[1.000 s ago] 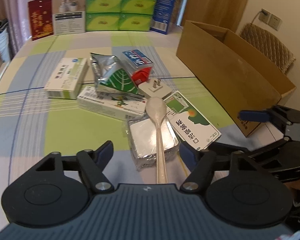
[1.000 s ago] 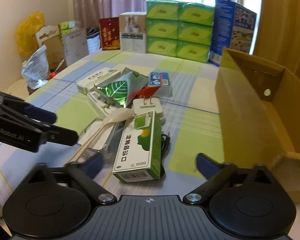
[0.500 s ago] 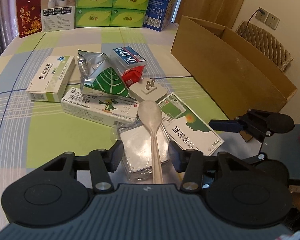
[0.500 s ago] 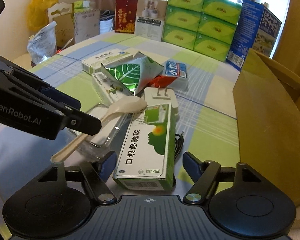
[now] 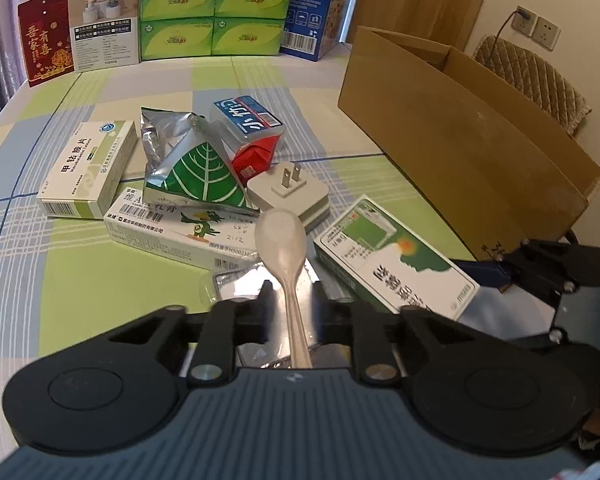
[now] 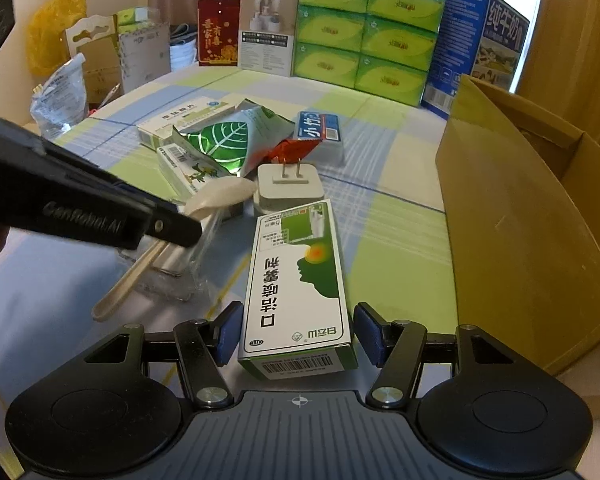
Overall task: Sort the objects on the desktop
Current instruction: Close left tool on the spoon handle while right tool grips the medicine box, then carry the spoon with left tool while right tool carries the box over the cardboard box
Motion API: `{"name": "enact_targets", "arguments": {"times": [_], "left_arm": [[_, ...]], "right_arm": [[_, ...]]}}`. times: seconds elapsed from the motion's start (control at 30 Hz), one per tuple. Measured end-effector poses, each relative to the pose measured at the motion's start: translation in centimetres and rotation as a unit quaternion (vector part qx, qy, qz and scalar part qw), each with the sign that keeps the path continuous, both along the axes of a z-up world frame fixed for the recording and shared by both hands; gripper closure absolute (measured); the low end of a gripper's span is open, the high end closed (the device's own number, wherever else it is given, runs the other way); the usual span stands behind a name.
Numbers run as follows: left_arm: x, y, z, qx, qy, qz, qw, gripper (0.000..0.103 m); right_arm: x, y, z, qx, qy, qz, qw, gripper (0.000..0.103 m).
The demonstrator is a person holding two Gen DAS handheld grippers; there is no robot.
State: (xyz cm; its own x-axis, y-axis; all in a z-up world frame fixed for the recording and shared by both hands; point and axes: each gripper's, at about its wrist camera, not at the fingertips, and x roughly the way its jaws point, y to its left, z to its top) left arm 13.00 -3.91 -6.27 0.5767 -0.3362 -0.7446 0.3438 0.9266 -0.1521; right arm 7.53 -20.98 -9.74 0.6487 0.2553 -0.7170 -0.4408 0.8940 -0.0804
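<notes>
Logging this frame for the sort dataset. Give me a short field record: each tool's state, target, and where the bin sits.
left tool: fingers nearly closed around the handle of the white plastic spoon; contact unclear
spoon position: lying on a foil-wrapped packet
right tool: open, pads straddling the near end of the green-and-white medicine box, not touching
box position: flat on the checked tablecloth
bin: open brown cardboard box, right of the pile
</notes>
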Motion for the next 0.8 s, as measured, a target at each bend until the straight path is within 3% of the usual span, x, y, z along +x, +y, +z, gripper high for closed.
{"name": "enact_targets", "arguments": {"times": [0.17,0.23,0.3,0.53,0.63,0.8], "left_arm": [[0.1,-0.2,0.0,0.003,-0.001,-0.002,1.0000,0.099],[-0.1,-0.1,0.1,0.004,-0.005,-0.003,1.0000,0.099],[-0.3,0.1,0.3,-0.001,-0.008,-0.003,1.0000,0.099],[-0.5,0.7,0.8,-0.006,-0.014,0.001,0.9999,0.100],[-0.6,0.7,0.7,-0.004,-0.014,0.001,0.9999,0.100],[-0.8,0.7,0.7,-0.003,-0.015,0.001,0.9999,0.100]], "right_arm": [[0.2,0.0,0.0,0.011,0.003,0.000,1.000,0.045],[0.3,0.2,0.0,0.015,0.001,0.003,1.000,0.037],[0.3,0.4,0.1,0.011,-0.007,0.005,1.000,0.023],[1.0,1.3,-0.3,-0.006,-0.020,0.020,1.000,0.022],[1.2,1.9,-0.6,-0.019,-0.026,0.027,0.999,0.025],[0.9,3.0,-1.2,-0.058,-0.047,0.041,0.996,0.047]]}}
